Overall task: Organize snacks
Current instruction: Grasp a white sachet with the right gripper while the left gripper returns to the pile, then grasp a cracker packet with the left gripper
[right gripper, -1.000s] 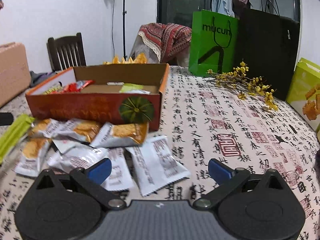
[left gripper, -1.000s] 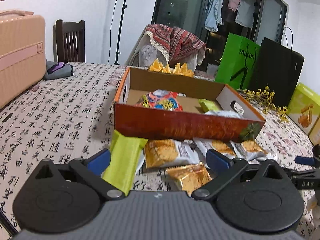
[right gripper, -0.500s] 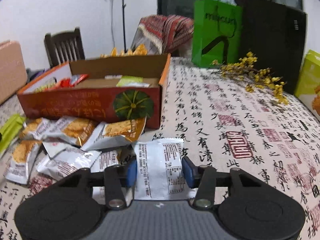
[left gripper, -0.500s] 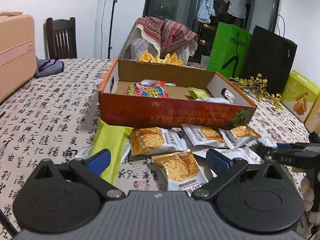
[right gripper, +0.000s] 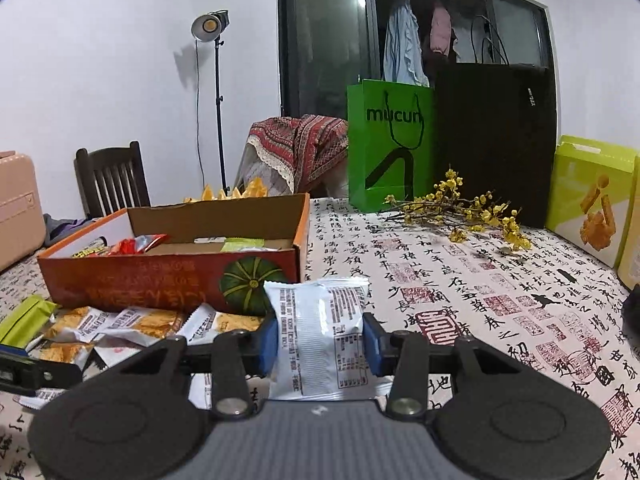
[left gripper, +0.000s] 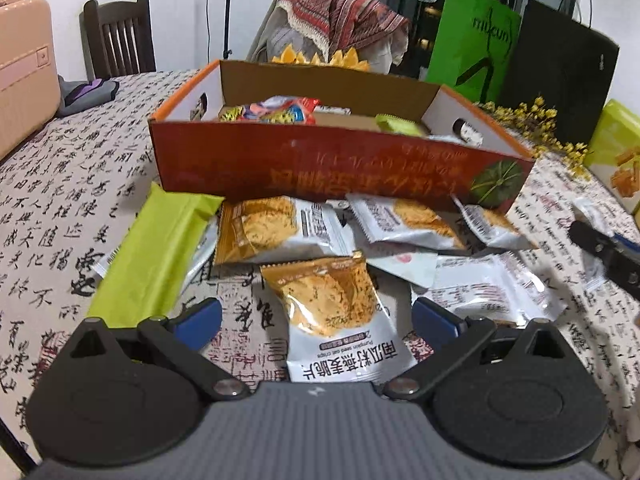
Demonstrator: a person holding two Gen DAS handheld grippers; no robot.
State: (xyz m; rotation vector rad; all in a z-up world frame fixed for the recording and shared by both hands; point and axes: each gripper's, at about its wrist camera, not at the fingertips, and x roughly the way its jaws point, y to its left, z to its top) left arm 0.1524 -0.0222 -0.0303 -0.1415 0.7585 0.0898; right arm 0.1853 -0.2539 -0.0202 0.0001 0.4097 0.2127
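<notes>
My right gripper (right gripper: 320,344) pinches a white snack packet (right gripper: 320,336), having just closed. My left gripper (left gripper: 316,318) is spread above an orange-topped packet (left gripper: 336,316), not touching it.

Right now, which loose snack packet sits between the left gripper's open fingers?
The orange-topped crisp packet, lying alone nearest the left gripper; the other packets crowd against the orange box.

The lower end of the white packet (right gripper: 320,336) is hidden behind the right gripper's (right gripper: 320,342) body. The suitcase (left gripper: 22,68) is cut off by the left edge (in both views). Print on the orange box (left gripper: 336,160) is blurred, and its floor is masked by the near wall.
</notes>
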